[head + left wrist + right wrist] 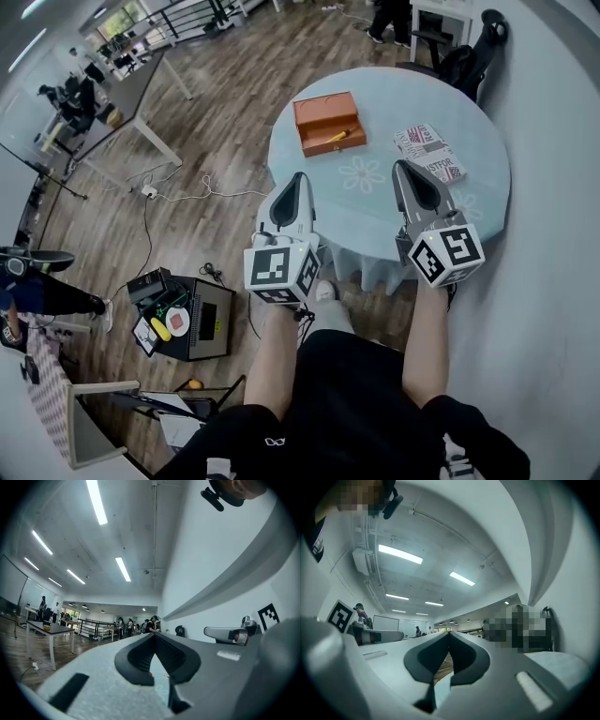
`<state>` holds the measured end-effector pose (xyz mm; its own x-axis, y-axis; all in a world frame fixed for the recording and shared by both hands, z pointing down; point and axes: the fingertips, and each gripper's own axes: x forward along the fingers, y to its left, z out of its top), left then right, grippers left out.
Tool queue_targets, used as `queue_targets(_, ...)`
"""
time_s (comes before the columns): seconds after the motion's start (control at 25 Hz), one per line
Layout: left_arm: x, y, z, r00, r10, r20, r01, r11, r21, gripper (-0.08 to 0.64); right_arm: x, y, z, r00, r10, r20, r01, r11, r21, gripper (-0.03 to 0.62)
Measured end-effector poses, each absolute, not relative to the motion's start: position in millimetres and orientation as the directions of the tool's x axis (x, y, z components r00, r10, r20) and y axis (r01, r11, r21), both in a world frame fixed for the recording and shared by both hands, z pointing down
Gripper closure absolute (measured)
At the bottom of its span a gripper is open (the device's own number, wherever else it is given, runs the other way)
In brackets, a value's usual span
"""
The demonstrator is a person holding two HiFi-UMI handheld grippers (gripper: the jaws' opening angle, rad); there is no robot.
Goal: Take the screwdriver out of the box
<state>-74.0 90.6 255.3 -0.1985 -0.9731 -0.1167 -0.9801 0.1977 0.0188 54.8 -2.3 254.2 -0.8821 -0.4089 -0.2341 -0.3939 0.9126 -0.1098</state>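
Observation:
An open orange box [327,122] lies on the far left part of the round pale-blue table [375,202]. Inside it rests a screwdriver [337,137] with a yellow handle. My left gripper [298,177] hovers over the table's near left edge, short of the box, jaws shut and empty. My right gripper [402,167] is held beside it on the right, also shut with nothing in it. In the left gripper view the jaw tips [154,635] meet, and in the right gripper view the tips [449,633] meet too; both look slightly upward at the room.
A magazine [428,152] lies on the table's right side. A black chair [464,56] stands beyond the table. A black toolbox [185,317] sits on the wooden floor at lower left, with a cable [187,192] nearby. A white wall runs along the right.

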Motion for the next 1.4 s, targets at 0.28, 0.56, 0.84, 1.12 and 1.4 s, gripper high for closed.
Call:
queue_targets(0.28, -135.9, 16.6, 301.5, -0.174, -0.983, -0.056, -0.983, 0.169, 0.077, 0.557, -4.5, -66.1, 293.2, -0.887, -0.435, -0.155, -0.422, 0.900, -0.112, 0.583)
queue_targets(0.56, -234.8, -89.0, 328.9, -0.121, -0.992, 0.026, -0.985, 0.124, 0.116, 0.557, -108.9, -174.2, 331.1, -0.874, -0.482, -0.056, -0.460, 0.860, -0.220, 0.583)
queue_targets(0.84, -298.6, -178.8, 388.7, 0.068, -0.965, 0.252, -0.998, -0.069, 0.006, 0.557, -191.3, -229.8, 352.0, -0.864, -0.501, 0.037, -0.494, 0.833, -0.249, 0.583)
queue_targets(1.12, -290.7, -249.1, 456.5, 0.246, -0.857, 0.453, -0.957, -0.288, -0.025, 0.557, -128.4, -286.0, 402.9, -0.760, -0.622, 0.190, -0.649, 0.708, -0.277, 0.583)
queue_targets(1.4, -266.1, -292.1, 555.3, 0.294, -0.619, 0.728, -0.841, -0.530, -0.111, 0.545, -86.7, -299.4, 415.8, -0.712, -0.686, 0.152, -0.689, 0.641, -0.338, 0.583)
